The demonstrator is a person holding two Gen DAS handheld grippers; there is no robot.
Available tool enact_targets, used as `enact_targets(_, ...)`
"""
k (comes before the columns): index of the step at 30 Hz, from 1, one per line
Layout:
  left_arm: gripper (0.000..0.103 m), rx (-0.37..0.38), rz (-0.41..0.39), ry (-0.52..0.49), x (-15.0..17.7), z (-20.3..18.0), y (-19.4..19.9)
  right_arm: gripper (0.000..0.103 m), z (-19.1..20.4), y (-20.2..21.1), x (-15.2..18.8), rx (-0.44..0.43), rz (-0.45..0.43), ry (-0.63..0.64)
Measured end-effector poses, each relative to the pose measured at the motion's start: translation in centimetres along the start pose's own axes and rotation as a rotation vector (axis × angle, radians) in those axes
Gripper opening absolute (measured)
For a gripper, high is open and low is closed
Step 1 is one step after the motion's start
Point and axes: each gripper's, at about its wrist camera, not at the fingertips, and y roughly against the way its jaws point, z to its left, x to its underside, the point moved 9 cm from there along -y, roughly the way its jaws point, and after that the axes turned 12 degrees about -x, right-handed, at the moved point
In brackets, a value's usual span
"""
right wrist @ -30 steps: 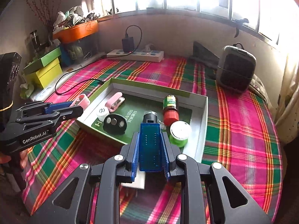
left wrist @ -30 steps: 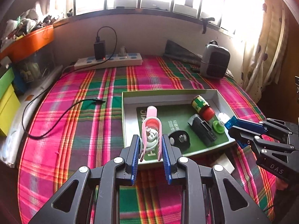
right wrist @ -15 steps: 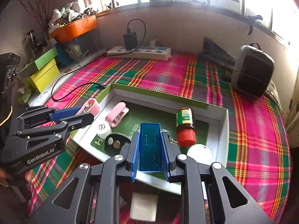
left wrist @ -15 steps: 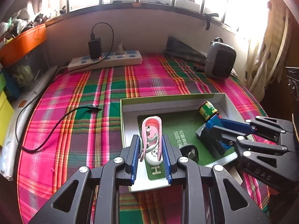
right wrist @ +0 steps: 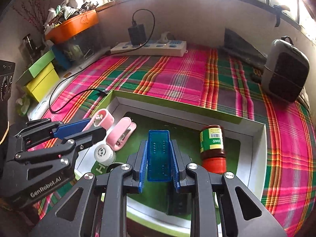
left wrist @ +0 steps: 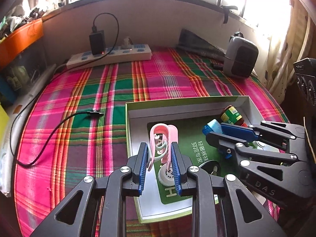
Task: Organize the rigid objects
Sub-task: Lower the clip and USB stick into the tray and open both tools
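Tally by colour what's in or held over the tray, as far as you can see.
Pink clip: 2, one lying in the tray, one in the left gripper
Blue case: 1, in the right gripper
Red-capped bottle: 1
White cap: 1
Black disc: 1
Total: 6; the grippers may hide more.

1. I carried my left gripper, clamped on the looped pink plastic clip, from the near edge of the shallow green-rimmed cardboard tray to over its green floor.
2. I brought my right gripper, gripping the translucent blue rectangular plastic case, from outside the tray's near rim to above its middle, beside the red-capped brown bottle.
3. The two grippers drew closer together.
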Motion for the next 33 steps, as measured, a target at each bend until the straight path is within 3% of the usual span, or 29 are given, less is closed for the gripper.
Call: enact_targets(33,0.024,0.010,0.024,-0.007,0.3,-0.3,-1.4,0.023,-0.2,-2.2,-0.9,0.004,0.022,0.021)
